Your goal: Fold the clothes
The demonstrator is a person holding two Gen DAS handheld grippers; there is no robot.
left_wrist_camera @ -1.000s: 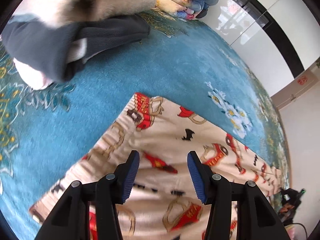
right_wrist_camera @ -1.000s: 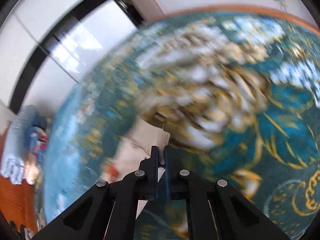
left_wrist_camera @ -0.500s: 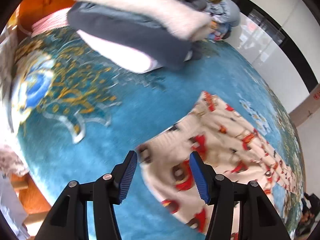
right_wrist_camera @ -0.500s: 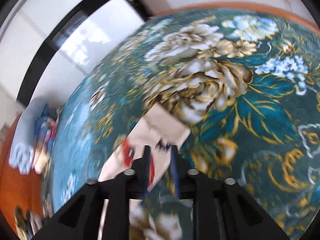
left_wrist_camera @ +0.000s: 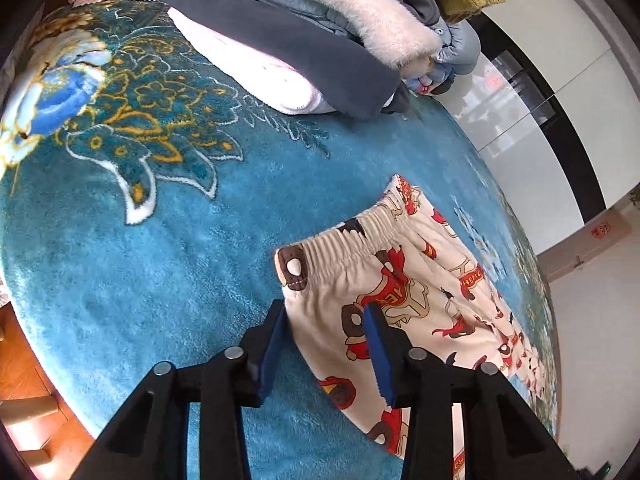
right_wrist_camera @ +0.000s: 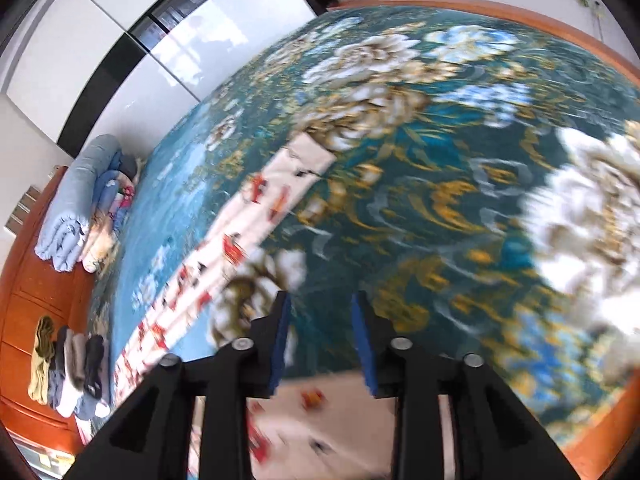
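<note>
A: Where are the printed trousers (left_wrist_camera: 404,280) now?

B: Flat on the blue floral blanket (left_wrist_camera: 168,264), stretched long. The elastic waistband lies nearest the left gripper (left_wrist_camera: 326,344); the legs run off to the far right. In the right wrist view they show as a pale strip (right_wrist_camera: 224,248) reaching across to the left, though that picture is blurred.

A: And the grippers?

B: The left gripper's jaws stand apart, straddling the near waistband corner with the cloth between them, not yet pinched as far as I can tell. The right gripper (right_wrist_camera: 320,340) also stands apart and holds nothing; pale printed cloth lies just under it, too smeared to name for sure.

A: Which step is that?

B: I judge the trousers are laid out lengthwise, ready for a fold. The next move likely calls for closing on the waistband corner.

A: What differs from a second ago?

B: Then the right gripper was clamped on a cloth edge; it has since let go and drawn back. The left gripper has shifted from mid-cloth to the waistband corner, and the stack of folded clothes (left_wrist_camera: 320,28) now shows at far left.
</note>
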